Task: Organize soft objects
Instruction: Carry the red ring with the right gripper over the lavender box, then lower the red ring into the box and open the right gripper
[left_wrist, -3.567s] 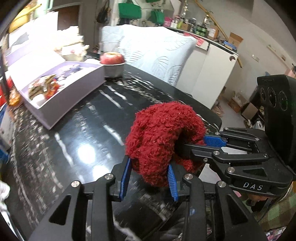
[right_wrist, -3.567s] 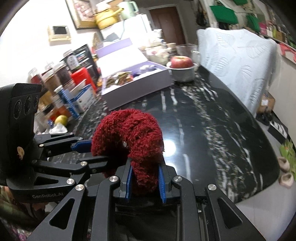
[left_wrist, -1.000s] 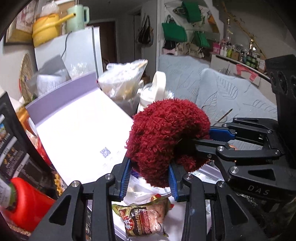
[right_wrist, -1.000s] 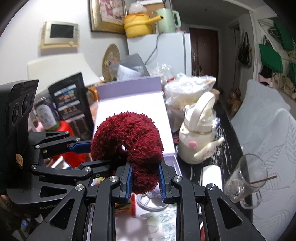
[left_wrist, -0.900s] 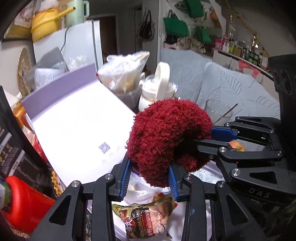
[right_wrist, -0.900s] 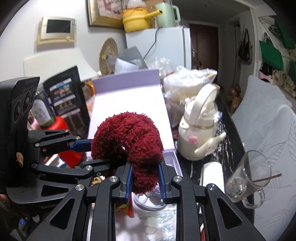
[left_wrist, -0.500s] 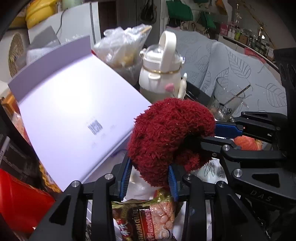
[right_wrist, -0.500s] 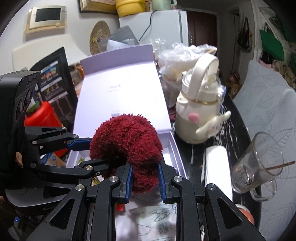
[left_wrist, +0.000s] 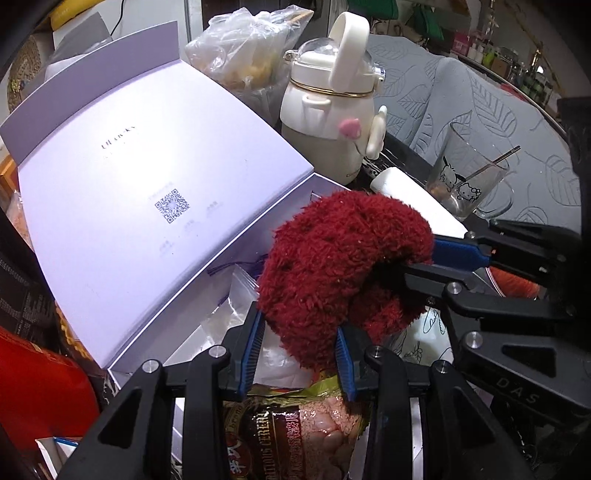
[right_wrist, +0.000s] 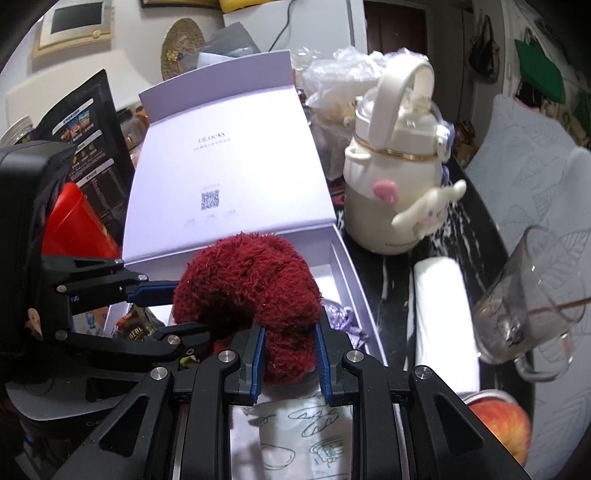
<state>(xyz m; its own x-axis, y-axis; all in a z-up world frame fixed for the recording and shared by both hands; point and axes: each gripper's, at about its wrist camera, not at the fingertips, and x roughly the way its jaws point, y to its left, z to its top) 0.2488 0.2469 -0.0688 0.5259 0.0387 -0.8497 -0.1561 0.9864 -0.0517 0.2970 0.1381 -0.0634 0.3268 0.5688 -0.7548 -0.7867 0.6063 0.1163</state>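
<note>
Lavender box (left_wrist: 122, 354), one, lid (left_wrist: 140, 192) swung up and back. Inside it: a cereal packet (left_wrist: 295, 435), a clear zip bag (left_wrist: 236, 295), white printed paper (right_wrist: 295, 435), and some crumpled purple wrapping (right_wrist: 343, 321) by the right wall. More may lie under my grippers; I cannot tell.

Red fuzzy ring (left_wrist: 340, 266), one, is held over the open box, above its contents and not resting on them. My left gripper (left_wrist: 299, 354) is clamped on one side of the ring, blue pads pressed into the pile. My right gripper (right_wrist: 288, 358) is clamped on the other side, pads likewise sunk into the fuzz. Each gripper shows in the other's view, coming in from the side.

Other vessels: one cream flask (right_wrist: 395, 177) with a loop handle, standing upright just right of the box; one glass mug (left_wrist: 465, 177) with a cartoon print and a thin stick leaning in it; one clear plastic bag (left_wrist: 251, 48) of pale food behind the flask. One white roll (right_wrist: 443, 317) lies between flask and mug. One apple (right_wrist: 498, 424) at the right wrist view's lower right.

Counter (right_wrist: 391, 295) is black, glossy, white-veined. Left of the box: a red container (right_wrist: 74, 229) and a black printed pouch (right_wrist: 88, 122). A pale leaf-patterned cover (left_wrist: 498, 122) lies beyond the counter. Woven disc (right_wrist: 181, 44) on the wall.
</note>
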